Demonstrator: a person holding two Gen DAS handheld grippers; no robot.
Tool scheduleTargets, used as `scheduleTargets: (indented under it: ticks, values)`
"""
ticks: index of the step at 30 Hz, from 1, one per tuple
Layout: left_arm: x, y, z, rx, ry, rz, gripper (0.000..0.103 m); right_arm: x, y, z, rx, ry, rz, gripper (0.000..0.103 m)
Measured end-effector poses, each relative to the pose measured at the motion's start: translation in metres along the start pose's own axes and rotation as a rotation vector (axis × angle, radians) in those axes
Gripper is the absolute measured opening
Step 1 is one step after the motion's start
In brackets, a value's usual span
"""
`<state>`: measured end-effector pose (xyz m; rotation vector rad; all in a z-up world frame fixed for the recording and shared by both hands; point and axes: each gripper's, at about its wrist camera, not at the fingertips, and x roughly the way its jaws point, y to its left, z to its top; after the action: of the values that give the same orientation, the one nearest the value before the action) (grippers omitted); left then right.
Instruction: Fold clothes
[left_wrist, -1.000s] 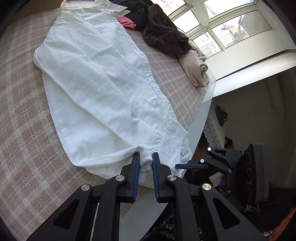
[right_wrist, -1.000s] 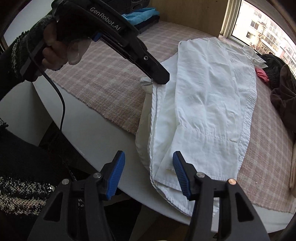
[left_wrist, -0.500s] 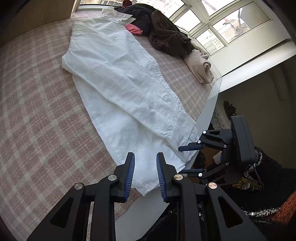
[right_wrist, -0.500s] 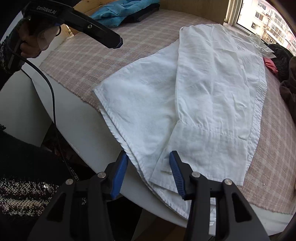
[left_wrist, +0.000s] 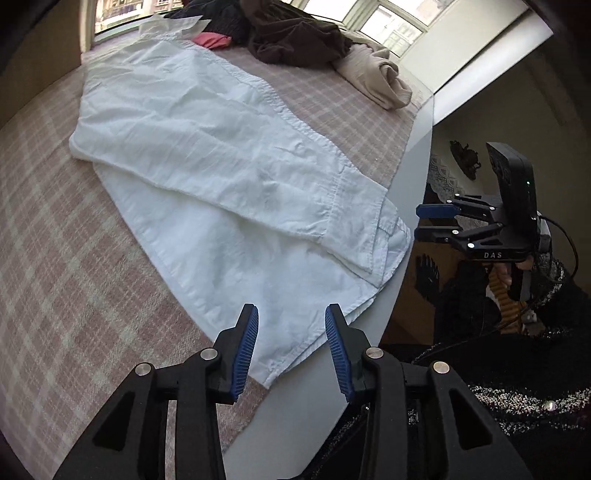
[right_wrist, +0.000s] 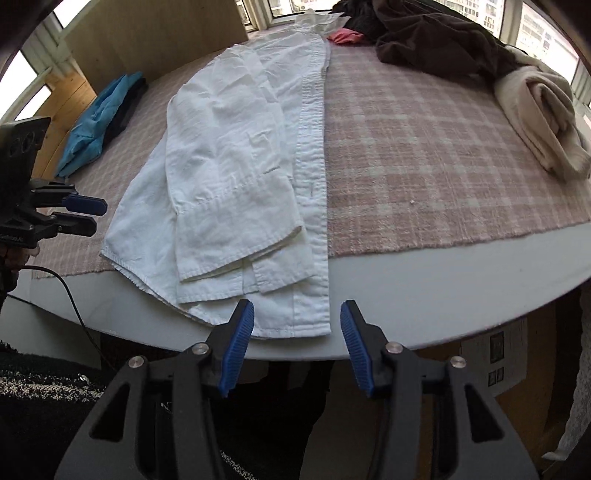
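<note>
On the table (right_wrist: 443, 288): one white shirt (right_wrist: 236, 166), two empty grippers.

White shirt (right_wrist: 236, 173): laid flat on the plaid cloth, partly folded lengthwise, one sleeve lying along its top. Its hem overhangs the table edge, just ahead of the open right claw (right_wrist: 297, 325).

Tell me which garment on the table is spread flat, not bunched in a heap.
The white shirt, laid lengthwise with a sleeve folded over it. The brown garment and the cream garment lie crumpled at the far side.
</note>
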<state>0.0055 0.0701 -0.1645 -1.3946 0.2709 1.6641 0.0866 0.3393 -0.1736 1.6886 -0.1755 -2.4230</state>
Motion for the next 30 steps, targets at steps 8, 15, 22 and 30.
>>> scheduleTargets:
  ticks: [8, 15, 22, 30]
  values:
    - [0.051, -0.071, 0.034, 0.296, 0.085, -0.007, 0.036, 0.008, -0.004, -0.009, 0.036, -0.031, -0.021, 0.048]
    - [0.061, -0.080, 0.031, 0.337, 0.111, 0.001, 0.036, 0.027, 0.009, -0.006, -0.006, -0.014, -0.019, 0.050]
    - [0.051, -0.086, 0.023, 0.401, 0.026, -0.020, 0.043, 0.034, -0.002, 0.003, 0.102, 0.048, 0.214, 0.008]
    - [0.070, -0.121, 0.014, 0.538, -0.060, 0.062, 0.056, 0.009, -0.022, 0.030, 0.315, -0.017, 0.439, 0.008]
